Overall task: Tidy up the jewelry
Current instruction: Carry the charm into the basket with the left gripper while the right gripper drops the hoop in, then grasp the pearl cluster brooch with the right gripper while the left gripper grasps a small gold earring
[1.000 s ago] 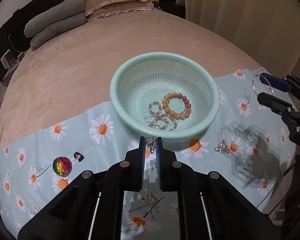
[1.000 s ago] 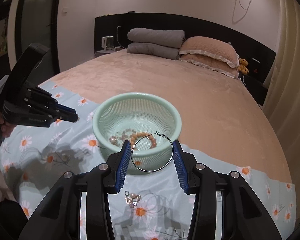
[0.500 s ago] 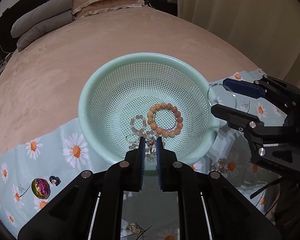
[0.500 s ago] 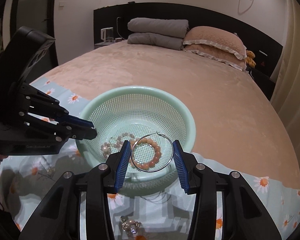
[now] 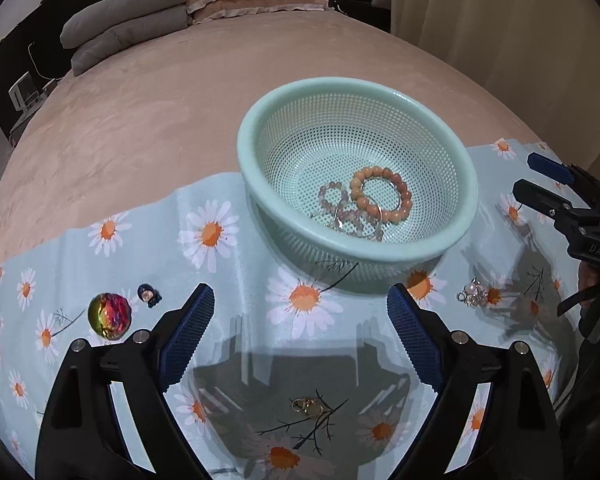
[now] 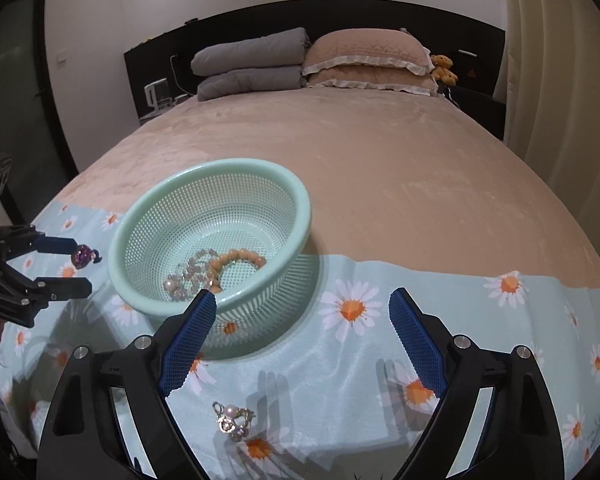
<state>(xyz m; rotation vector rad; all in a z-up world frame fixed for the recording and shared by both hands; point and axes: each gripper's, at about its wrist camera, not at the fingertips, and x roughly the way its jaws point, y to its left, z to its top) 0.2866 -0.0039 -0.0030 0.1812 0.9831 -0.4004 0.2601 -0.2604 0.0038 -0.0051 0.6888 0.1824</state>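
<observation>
A mint green mesh basket (image 5: 256,176) (image 6: 300,196) stands on a daisy-print cloth (image 5: 236,264). It holds an orange bead bracelet (image 5: 396,208) (image 6: 240,258), a pale bead bracelet (image 5: 334,194) and a thin wire hoop (image 5: 370,210). My left gripper (image 5: 300,316) is open and empty, in front of the basket. My right gripper (image 6: 302,322) is open and empty, right of the basket. On the cloth lie a pearl charm cluster (image 5: 474,294) (image 6: 234,420), a small gold earring (image 5: 308,406), an iridescent gem (image 5: 109,315) and a small dark charm (image 5: 148,294).
The cloth covers the foot of a pink bed (image 6: 380,152) with pillows (image 6: 364,60) and grey bolsters (image 6: 248,62) at the headboard. Curtains (image 5: 500,20) hang on the right. The right gripper shows at the right edge of the left wrist view (image 5: 540,188).
Both grippers opened and drew back from the basket. The wire hoop left the right gripper and the small piece left the left gripper; the hoop now lies in the basket.
</observation>
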